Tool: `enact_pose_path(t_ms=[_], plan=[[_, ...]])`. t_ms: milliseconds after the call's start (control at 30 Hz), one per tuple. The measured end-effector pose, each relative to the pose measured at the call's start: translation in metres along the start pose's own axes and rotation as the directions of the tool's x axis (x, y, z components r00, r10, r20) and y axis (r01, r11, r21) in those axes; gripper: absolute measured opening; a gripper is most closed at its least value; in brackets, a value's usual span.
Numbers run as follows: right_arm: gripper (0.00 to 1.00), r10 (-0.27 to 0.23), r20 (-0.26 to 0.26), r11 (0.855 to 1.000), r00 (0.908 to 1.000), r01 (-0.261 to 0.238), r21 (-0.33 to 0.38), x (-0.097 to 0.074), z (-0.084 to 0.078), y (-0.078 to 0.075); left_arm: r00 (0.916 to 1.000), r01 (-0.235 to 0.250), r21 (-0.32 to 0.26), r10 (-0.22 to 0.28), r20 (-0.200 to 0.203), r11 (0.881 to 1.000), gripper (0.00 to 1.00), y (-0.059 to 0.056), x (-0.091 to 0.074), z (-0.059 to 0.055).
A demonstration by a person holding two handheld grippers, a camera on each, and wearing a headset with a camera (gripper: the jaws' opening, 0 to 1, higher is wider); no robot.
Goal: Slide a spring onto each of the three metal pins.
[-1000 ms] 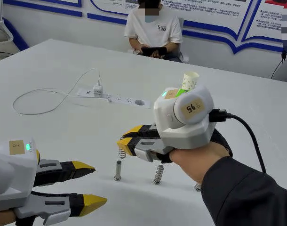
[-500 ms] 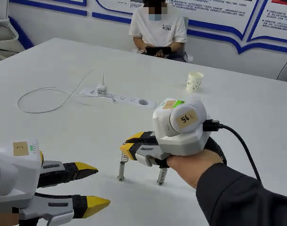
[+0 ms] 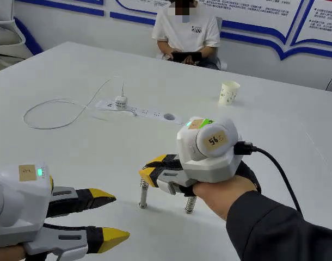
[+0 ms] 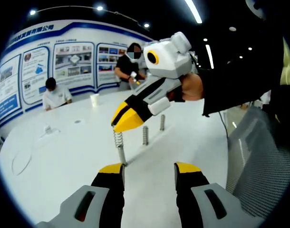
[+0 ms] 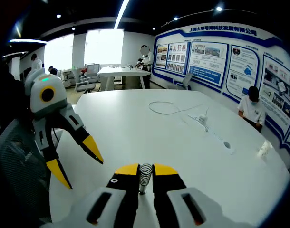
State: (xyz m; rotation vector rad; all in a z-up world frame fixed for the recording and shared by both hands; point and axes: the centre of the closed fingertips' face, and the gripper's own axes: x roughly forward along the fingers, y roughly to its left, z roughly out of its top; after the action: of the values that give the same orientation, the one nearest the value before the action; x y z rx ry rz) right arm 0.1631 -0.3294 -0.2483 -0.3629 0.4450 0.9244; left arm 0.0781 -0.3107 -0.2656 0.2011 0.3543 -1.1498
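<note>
**Right gripper pinched a spring atop the nearest pin; left gripper hung open**

The spring (image 5: 145, 174), a short coil of bright steel wire, stood upright between the yellow-tipped fingers (image 5: 128, 170) of the right gripper (image 5: 146, 170). The two jaws were nearly together, pressing its coils from both sides. In the left gripper view the coil sat over the top of a slim metal pin (image 4: 121, 156), whose bare lower shaft rose straight from the white table (image 3: 73, 70).

Just beside it a second pin (image 3: 190, 204) stood upright with a spring wound around it. A third pin (image 4: 162, 122) stood farther along the same row, too small to tell whether it carried one.

The left gripper (image 4: 149, 167) hovered near the first pin, apart from everything. Its black fingers with yellow tips (image 4: 111, 168) were spread wide and held nothing. Both grippers had smooth grey-white plastic bodies.

Farther back on the matte tabletop lay a white power strip (image 3: 139, 111) with a plug in it and a thin white cable (image 3: 51, 109) looping away to the left. A printed paper cup (image 3: 228, 92) stood well apart to the right. A person in a white T-shirt (image 3: 188, 32) sat at the far edge.
</note>
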Motion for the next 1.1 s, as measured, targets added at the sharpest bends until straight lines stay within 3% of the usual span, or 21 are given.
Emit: enact_pose_path(t_ms=[1100], plan=[[0.11, 0.013, -0.064, 0.999, 0.9978, -0.011, 0.033, 0.023, -0.039, 0.003, 0.9999, -0.007, -0.021, 0.006, -0.013, 1.000, 0.42, 0.003, 0.001, -0.007]])
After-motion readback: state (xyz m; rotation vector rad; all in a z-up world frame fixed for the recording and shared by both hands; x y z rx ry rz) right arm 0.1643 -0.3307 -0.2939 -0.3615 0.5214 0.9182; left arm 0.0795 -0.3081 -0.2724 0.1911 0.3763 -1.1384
